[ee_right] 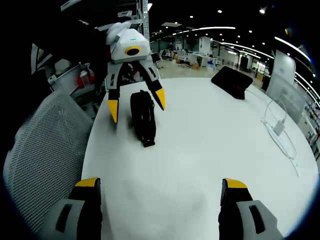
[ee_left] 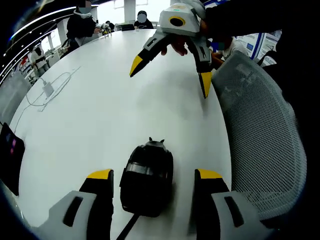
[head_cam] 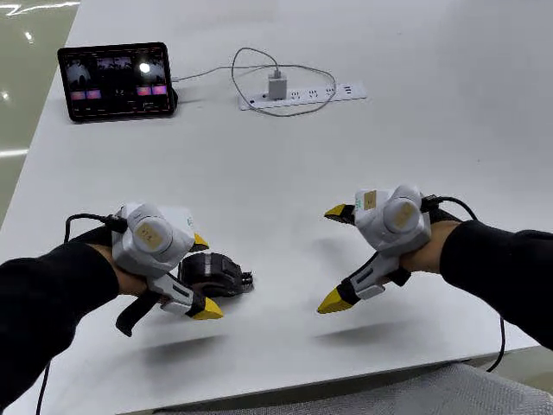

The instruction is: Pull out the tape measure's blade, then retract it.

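Our left gripper [head_cam: 205, 275] holds its jaws apart around the black tape measure [head_cam: 216, 273] on the white table [head_cam: 259, 156], so we should squeeze its body tight and flat before our right gripper [head_cam: 333, 257], jaws apart too and empty, comes for the blade tip [ee_left: 156, 142].

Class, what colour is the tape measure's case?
Black. The tape measure shows best in the left gripper view.

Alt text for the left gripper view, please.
A black tape measure lies on the white table between the left gripper's open tongs, not clamped. Beyond it the right gripper hangs over the table, tongs open.
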Available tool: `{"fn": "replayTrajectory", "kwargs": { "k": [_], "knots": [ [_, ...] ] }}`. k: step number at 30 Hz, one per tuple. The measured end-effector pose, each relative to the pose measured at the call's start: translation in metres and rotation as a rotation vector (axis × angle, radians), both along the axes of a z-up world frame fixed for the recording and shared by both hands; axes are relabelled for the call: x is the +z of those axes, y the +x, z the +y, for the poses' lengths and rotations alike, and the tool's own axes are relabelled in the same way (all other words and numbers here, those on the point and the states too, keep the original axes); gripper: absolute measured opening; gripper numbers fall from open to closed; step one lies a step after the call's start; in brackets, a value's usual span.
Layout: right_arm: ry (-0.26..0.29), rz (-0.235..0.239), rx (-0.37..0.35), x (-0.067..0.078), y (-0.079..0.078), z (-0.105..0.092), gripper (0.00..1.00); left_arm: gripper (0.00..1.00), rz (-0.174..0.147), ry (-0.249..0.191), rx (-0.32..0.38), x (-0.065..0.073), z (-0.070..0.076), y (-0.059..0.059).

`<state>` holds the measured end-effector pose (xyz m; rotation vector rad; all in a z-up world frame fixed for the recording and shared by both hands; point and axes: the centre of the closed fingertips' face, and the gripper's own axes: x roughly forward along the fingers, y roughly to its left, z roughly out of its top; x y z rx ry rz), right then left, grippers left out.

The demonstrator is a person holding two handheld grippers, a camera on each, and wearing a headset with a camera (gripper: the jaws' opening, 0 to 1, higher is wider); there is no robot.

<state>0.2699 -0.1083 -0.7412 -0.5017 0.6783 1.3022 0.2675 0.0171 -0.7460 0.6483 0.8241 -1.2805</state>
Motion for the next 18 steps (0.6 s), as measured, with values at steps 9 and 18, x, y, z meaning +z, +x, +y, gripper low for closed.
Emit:
{"fn": "replayTrajectory", "kwargs": {
  "k": [9,18],
  "knots": [
    [0.005,0.009,0.046,-0.006,0.003,0.029,0.87,0.48,-0.048,0.038,-0.031,-0.006,0.001,0.006],
    [0.017,0.019,0.072,-0.008,0.002,0.048,0.79,0.33,-0.073,0.055,-0.045,-0.008,0.001,0.009]
  ]
}}
